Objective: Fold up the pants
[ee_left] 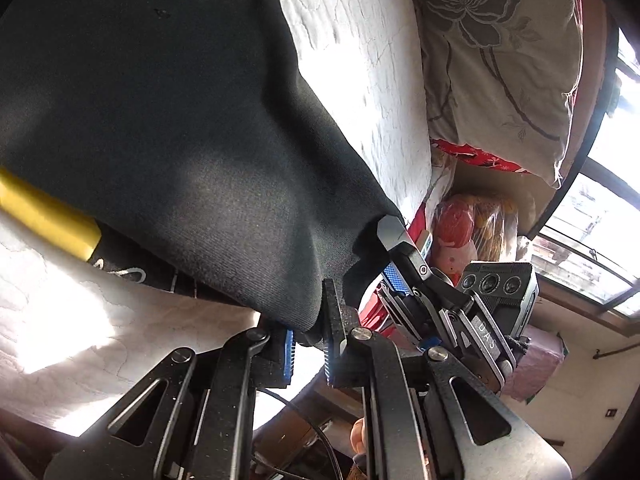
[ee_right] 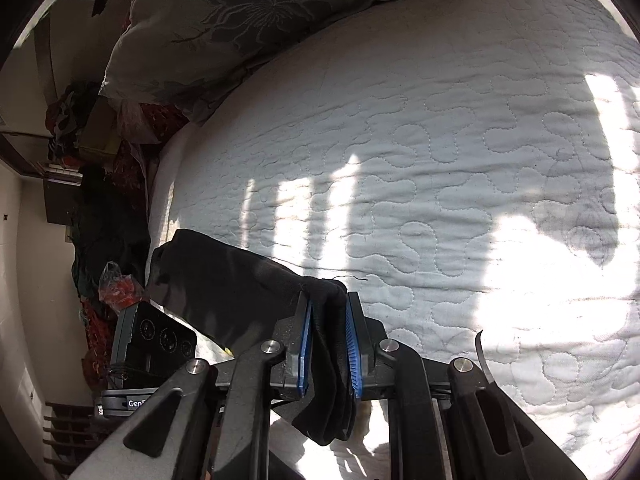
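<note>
Both claws [ee_left: 310,344] [ee_right: 328,344] pinch black pants [ee_left: 168,128].

The pants [ee_left: 152,112] run off the top and left edges, ahead of the left tongs [ee_left: 310,344]. Their hem hides between the right tongs' [ee_right: 328,344] pads.

1 pr black pants [ee_left: 168,128], w/ 1 yellow stripe [ee_left: 48,216]. 2 grippers: left [ee_left: 310,340], right [ee_right: 328,344], 2 fingers ea, blue pads [ee_right: 354,354]. 1 white quilted mattress [ee_right: 460,152]. 1 floral pillow [ee_left: 500,48]. 1 red cloth [ee_left: 476,156] under pillow. 1 clear plastic bag [ee_left: 476,228] by bed; contents unclear. 1 window [ee_left: 592,216].
</note>
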The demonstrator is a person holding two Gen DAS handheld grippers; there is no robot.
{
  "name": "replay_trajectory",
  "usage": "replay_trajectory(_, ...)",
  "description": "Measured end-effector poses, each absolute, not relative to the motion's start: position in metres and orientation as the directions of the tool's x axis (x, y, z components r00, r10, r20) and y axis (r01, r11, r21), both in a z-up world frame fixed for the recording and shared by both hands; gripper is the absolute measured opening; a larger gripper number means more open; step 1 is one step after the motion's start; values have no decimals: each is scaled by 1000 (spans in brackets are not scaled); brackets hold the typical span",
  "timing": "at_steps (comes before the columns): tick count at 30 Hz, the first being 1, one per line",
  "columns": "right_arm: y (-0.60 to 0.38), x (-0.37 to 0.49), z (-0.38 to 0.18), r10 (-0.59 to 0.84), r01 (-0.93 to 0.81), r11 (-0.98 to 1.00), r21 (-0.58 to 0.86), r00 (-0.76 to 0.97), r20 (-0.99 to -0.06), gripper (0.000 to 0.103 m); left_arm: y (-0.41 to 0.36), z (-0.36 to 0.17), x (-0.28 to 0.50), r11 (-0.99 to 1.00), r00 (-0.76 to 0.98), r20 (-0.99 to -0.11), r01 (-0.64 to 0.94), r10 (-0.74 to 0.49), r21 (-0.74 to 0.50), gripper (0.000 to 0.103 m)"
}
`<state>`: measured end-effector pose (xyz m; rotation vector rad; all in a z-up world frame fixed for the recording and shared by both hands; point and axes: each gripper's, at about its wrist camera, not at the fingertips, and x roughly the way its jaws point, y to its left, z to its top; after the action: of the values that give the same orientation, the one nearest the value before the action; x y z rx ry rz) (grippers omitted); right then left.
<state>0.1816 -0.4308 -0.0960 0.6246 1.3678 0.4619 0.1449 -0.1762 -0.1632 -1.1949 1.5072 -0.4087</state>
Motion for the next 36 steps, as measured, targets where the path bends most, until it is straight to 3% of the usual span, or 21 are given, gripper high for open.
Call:
replay_trajectory(19,-320,197,-33,641,-62,765,641,159,-751,16,-65,-145,147,267,286,-460,-520,-841,-811,8)
replay_trajectory(33,-223,214,-80,690,4,720,694,107,-716,20,24,-190,147,180,327,-474,-636,-818,-750,9)
replay_trajectory(36,-215,214,-96,702,55,703,709,106,-704,31,30,-193,147,172,320,-465,-642,-826,-747,10)
